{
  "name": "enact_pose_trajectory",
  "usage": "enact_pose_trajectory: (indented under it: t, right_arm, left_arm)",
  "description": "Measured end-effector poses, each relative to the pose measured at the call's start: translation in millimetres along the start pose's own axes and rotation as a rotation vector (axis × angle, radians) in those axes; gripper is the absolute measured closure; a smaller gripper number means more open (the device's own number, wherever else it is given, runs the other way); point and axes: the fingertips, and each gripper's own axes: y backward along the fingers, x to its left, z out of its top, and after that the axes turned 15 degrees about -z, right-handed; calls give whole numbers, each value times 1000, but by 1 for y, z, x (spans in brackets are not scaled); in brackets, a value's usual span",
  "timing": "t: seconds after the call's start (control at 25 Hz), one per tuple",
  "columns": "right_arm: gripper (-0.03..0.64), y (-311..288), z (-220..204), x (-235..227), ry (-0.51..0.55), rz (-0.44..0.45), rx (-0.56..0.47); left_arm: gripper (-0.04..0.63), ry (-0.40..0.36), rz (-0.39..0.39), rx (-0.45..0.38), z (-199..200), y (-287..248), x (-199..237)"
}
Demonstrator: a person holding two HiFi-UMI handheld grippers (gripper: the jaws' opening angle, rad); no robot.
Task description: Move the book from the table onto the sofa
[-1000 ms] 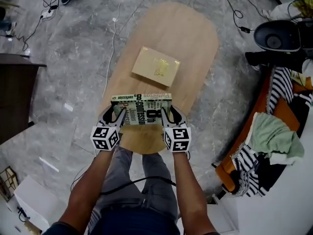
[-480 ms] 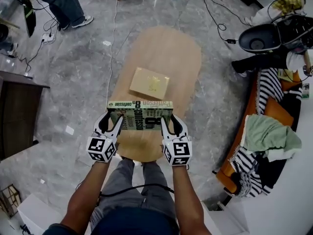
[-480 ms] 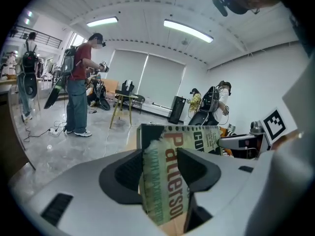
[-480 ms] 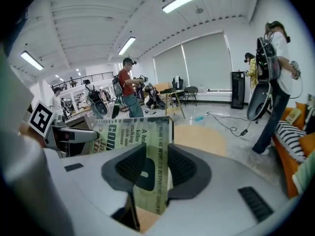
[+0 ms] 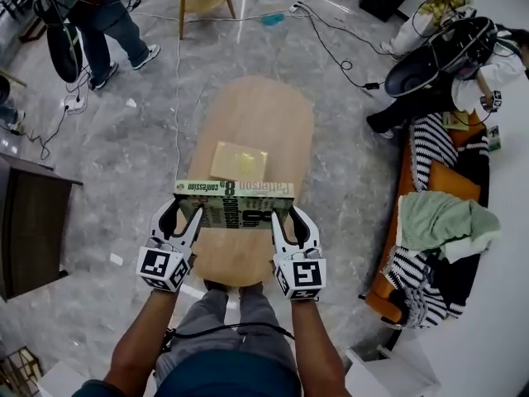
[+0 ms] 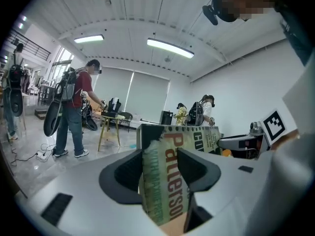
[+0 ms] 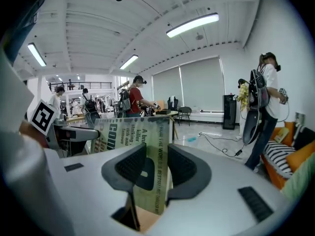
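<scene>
Left gripper and right gripper each had one end of the book, jaws squeezed onto the covers with no gap showing. It was a chunky paperback, pale green and cream with big black lettering, "Patterson" readable, spine turned up at the head camera. It hung in the air over the near end of the oval wooden bench. A flat yellowish thing lay further along the bench, orange sofa piled with cloth off to the right
</scene>
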Motion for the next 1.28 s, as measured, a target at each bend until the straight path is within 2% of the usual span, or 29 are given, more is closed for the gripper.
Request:
enact_pose_trajectory:
  t: [0.64,0.88,1.12,1.2,1.28]
  right_arm:
    - [471,124,134,3,37,-168,-258]
    - [472,194,147,-20,52,-250,-327]
    - [474,229,184,-10,65,-326,-366]
    - [474,248,185,-26,66,-354,-379]
    - [474,276,177,-60,59,-381,-393]
  left_arm:
    - [379,-197,-183,-199,143,58,-77]
    - [379,-247,-270,-261,159,72,-138]
    - [380,-253,-350,-284,196,87,-152]
    - [380,-262,-377,-299,202,81,-175]
    - [380,-283,-408,-301,196,68,-216]
